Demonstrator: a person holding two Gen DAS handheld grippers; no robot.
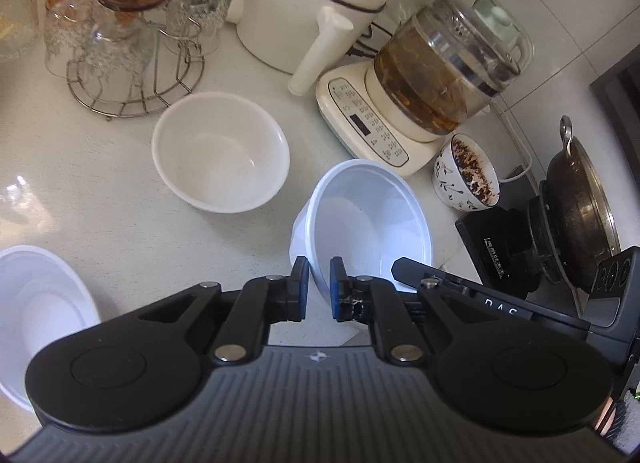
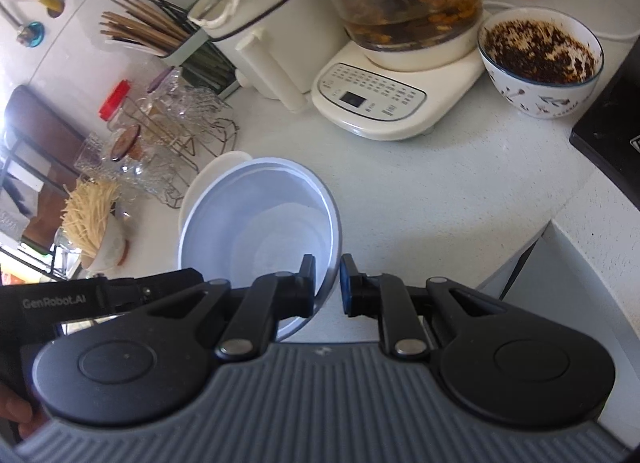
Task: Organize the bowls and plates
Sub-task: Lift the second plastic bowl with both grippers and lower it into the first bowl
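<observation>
A white plastic bowl is held tilted above the counter by both grippers. My left gripper is shut on its near rim. My right gripper is shut on the rim at the bowl's right side; its body also shows in the left wrist view. A second white bowl sits upright on the counter, beyond and left of the held one; its edge shows behind the held bowl in the right wrist view. A third white bowl sits at the left edge.
A cream kettle base with glass pot, a white pot, a rack of glasses, a patterned bowl with dark residue and a black stove with a pan crowd the counter's back and right. Chopsticks stand by the wall.
</observation>
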